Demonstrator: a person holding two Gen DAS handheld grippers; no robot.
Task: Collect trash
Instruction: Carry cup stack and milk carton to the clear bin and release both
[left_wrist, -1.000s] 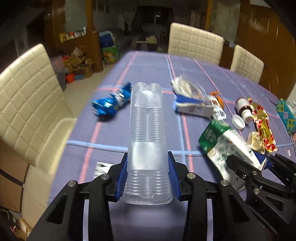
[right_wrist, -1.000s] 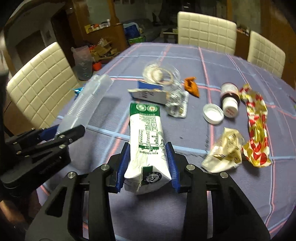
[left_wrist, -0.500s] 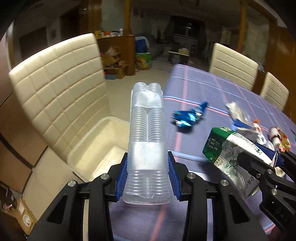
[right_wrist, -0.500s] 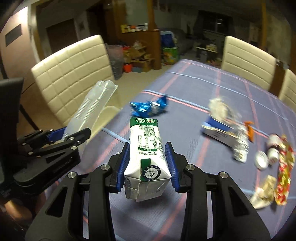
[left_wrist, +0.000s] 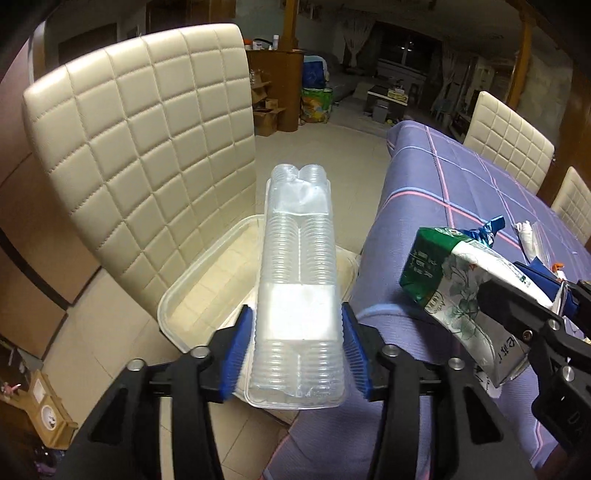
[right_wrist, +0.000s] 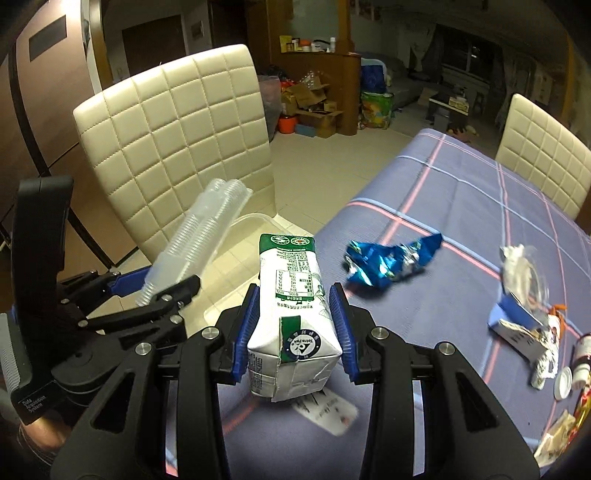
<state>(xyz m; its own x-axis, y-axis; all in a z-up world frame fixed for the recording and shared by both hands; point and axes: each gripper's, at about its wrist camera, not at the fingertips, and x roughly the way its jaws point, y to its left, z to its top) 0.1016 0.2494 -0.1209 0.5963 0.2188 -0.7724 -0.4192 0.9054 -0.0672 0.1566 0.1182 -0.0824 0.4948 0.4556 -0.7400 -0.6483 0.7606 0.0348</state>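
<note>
- A cream quilted chair (left_wrist: 147, 155) stood at the left of both views, with a clear plastic bin (left_wrist: 207, 284) resting on its seat.
- The left hand-held gripper (left_wrist: 297, 354) was closed on a stack of clear plastic cups (left_wrist: 297, 280), its blue pads (left_wrist: 234, 354) pressed against both sides; the left wrist view showed the stack held above the bin's near rim.
- The right wrist view alone showed that stack (right_wrist: 195, 236) from the side, tilted up toward the chair back, and the left hand-held gripper's (right_wrist: 147, 291) black body.
- The right hand-held gripper (right_wrist: 293, 328) was clamped on a green-and-white milk carton (right_wrist: 291, 314), held over the edge of the purple-clothed counter (right_wrist: 461, 206); the left wrist view caught the carton (left_wrist: 450, 284) only from the side.
- Only the right wrist view clearly showed a crumpled blue wrapper (right_wrist: 391, 264) lying on the counter, and farther right a torn blue-and-white box (right_wrist: 517, 325).
- At the far right edge lay what seemed to be a small bottle and a white cap (right_wrist: 563, 384), too blurred to be sure.
</note>
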